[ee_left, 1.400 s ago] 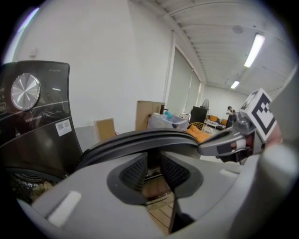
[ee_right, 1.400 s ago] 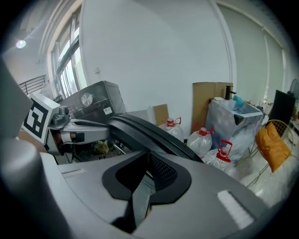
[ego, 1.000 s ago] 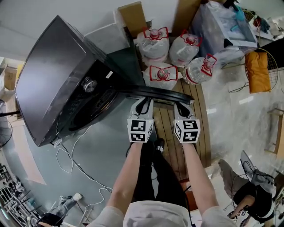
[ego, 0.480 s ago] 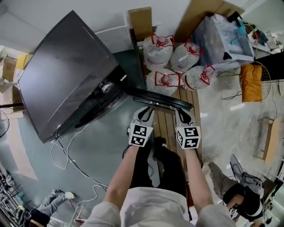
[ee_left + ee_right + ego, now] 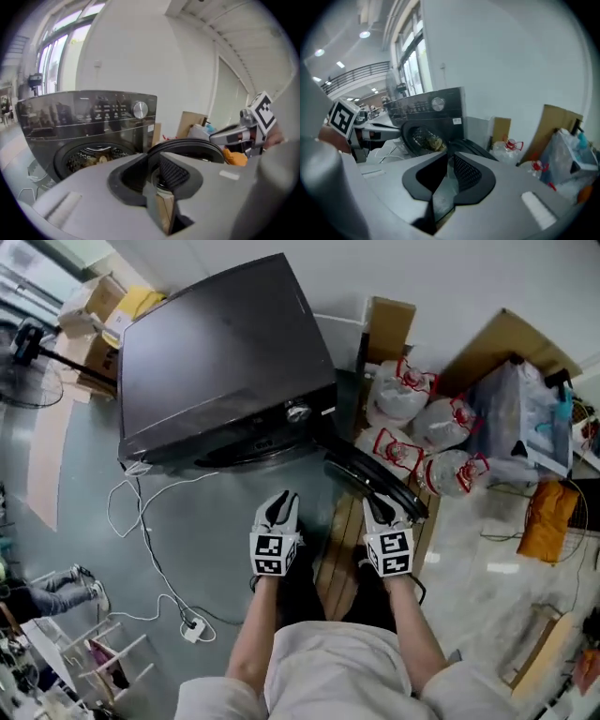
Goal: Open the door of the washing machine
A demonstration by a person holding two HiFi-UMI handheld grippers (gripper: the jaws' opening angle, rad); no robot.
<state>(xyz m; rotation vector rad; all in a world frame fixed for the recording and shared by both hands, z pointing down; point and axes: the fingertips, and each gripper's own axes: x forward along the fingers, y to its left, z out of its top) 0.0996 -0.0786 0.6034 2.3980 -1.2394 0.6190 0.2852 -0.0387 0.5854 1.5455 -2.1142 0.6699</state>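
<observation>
Grey floor lay before the washing machine; its door hung open at the machine's front right. Right gripper sat beside that door, jaws closed and empty — left gripper faced the machine, jaws slightly apart, empty.

My left gripper hides the lower part of the door; pale lumps in the drum are too blurred for me to name.
</observation>
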